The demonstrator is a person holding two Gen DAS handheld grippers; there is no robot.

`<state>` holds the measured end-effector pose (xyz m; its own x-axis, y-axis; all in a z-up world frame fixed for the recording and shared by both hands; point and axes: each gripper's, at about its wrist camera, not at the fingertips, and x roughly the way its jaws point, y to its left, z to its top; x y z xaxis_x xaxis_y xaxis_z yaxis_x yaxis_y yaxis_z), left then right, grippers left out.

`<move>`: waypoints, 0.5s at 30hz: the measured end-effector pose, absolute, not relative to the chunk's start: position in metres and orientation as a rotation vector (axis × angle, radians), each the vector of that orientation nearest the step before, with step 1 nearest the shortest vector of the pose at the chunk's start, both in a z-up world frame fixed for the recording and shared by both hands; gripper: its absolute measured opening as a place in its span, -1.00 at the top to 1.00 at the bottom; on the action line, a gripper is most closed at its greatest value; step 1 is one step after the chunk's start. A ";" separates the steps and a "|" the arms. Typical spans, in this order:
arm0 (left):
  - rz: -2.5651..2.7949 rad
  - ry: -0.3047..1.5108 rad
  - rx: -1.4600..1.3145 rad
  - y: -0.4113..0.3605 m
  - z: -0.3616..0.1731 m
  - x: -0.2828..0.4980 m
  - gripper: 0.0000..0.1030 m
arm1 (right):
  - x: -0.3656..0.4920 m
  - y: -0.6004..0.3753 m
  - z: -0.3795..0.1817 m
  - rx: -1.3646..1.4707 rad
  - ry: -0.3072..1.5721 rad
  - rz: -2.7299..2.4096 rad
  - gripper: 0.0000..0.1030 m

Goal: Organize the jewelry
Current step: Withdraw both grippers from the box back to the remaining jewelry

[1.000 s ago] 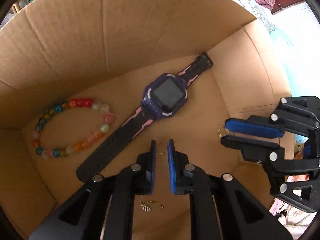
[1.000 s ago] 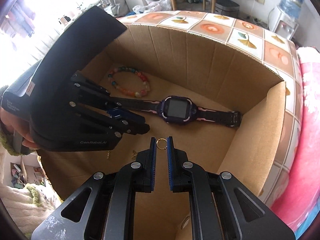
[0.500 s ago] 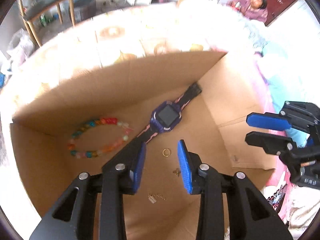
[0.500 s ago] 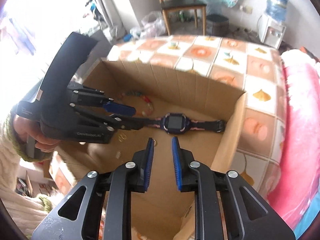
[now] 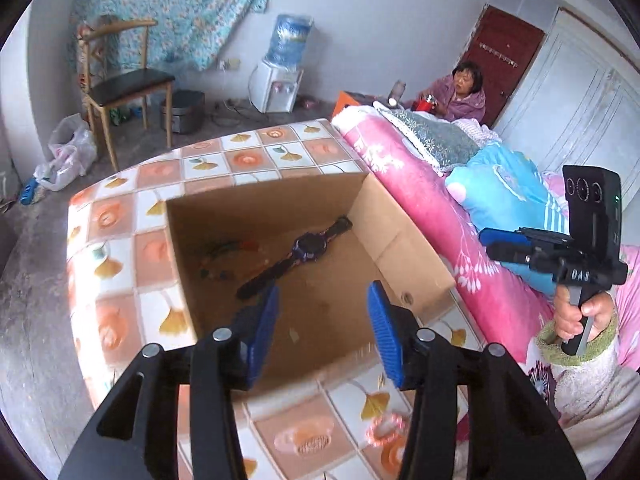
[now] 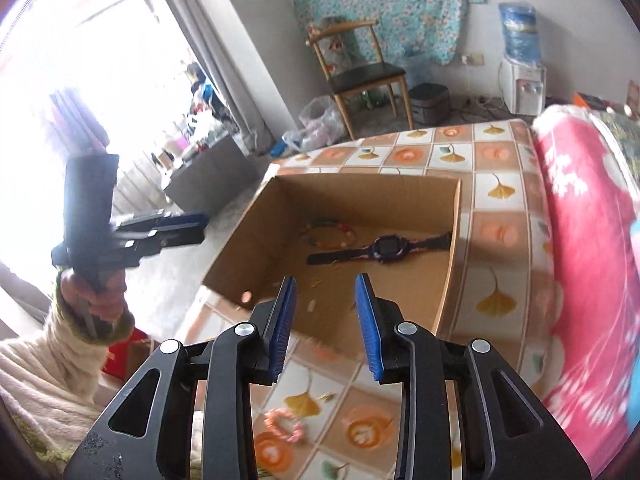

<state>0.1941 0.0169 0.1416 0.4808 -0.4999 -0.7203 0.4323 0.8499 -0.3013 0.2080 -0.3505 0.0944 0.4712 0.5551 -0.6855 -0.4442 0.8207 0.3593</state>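
Observation:
An open cardboard box [image 5: 394, 232] [image 6: 360, 200] stands on the tiled tablecloth. On its floor lie a purple watch [image 5: 308, 248] [image 6: 388, 246] with a black strap, a multicoloured bead bracelet [image 6: 330, 234] and small gold pieces [image 6: 316, 280]. A pink bead bracelet [image 5: 384, 428] [image 6: 284, 426] lies on the cloth in front of the box. My left gripper [image 5: 325, 292] [image 6: 202, 228] hovers above the box's near edge, its jaws opening with nothing between them. My right gripper [image 6: 326, 280] [image 5: 488, 242] is also raised above the box, its jaws opening and empty.
The tablecloth [image 6: 496, 200] has orange and white tiles. Pink bedding [image 5: 420, 200] [image 6: 580, 220] runs along the table's right side. A wooden chair [image 6: 360, 68] and a water dispenser [image 5: 280, 80] stand at the back wall. A person [image 5: 464, 92] sits far behind.
Both grippers have risen and drawn back out of the box, and their jaws have widened. The gold ring once at my right fingertips now lies on the box floor.

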 end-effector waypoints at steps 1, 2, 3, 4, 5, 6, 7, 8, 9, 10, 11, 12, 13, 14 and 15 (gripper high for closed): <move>-0.560 0.899 -0.085 0.021 0.140 0.184 0.08 | 0.203 -0.348 0.092 0.148 0.885 0.617 0.38; -0.543 0.891 -0.085 0.025 0.137 0.170 0.06 | 0.193 -0.350 0.089 0.161 0.882 0.614 0.37; -0.526 0.883 -0.083 0.028 0.134 0.157 0.05 | 0.186 -0.350 0.087 0.168 0.882 0.609 0.37; -0.514 0.880 -0.084 0.030 0.130 0.148 0.04 | 0.178 -0.351 0.083 0.174 0.886 0.606 0.37; -0.502 0.876 -0.086 0.031 0.126 0.137 0.03 | 0.171 -0.351 0.077 0.180 0.893 0.603 0.37; -0.493 0.876 -0.089 0.030 0.121 0.131 0.02 | 0.162 -0.350 0.066 0.188 0.912 0.592 0.37; -0.479 0.875 -0.098 0.032 0.115 0.120 0.02 | 0.157 -0.352 0.059 0.190 0.926 0.586 0.37; -0.473 0.881 -0.102 0.031 0.107 0.110 0.01 | 0.150 -0.350 0.047 0.200 0.951 0.580 0.37; -0.473 0.887 -0.100 0.027 0.099 0.102 0.01 | 0.147 -0.348 0.039 0.212 0.971 0.579 0.37; -0.472 0.887 -0.097 0.025 0.092 0.097 0.00 | 0.143 -0.347 0.028 0.225 0.999 0.579 0.37; -0.471 0.891 -0.083 0.020 0.082 0.089 0.00 | 0.140 -0.345 0.013 0.249 1.030 0.579 0.37; -0.468 0.900 -0.057 0.013 0.071 0.084 0.00 | 0.138 -0.343 0.001 0.268 1.057 0.577 0.37; -0.466 0.905 -0.040 0.010 0.063 0.079 0.00 | 0.137 -0.343 -0.006 0.279 1.075 0.570 0.37; -0.459 0.918 -0.009 0.002 0.050 0.074 0.00 | 0.137 -0.342 -0.019 0.298 1.100 0.554 0.37; -0.438 0.936 0.026 -0.006 0.038 0.071 0.00 | 0.137 -0.341 -0.027 0.307 1.114 0.546 0.37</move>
<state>0.0711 -0.0056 0.0376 0.5115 -0.3531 -0.7834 0.3753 0.9119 -0.1660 0.1369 -0.3415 -0.0267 0.3300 0.5577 -0.7616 -0.2599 0.8293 0.4946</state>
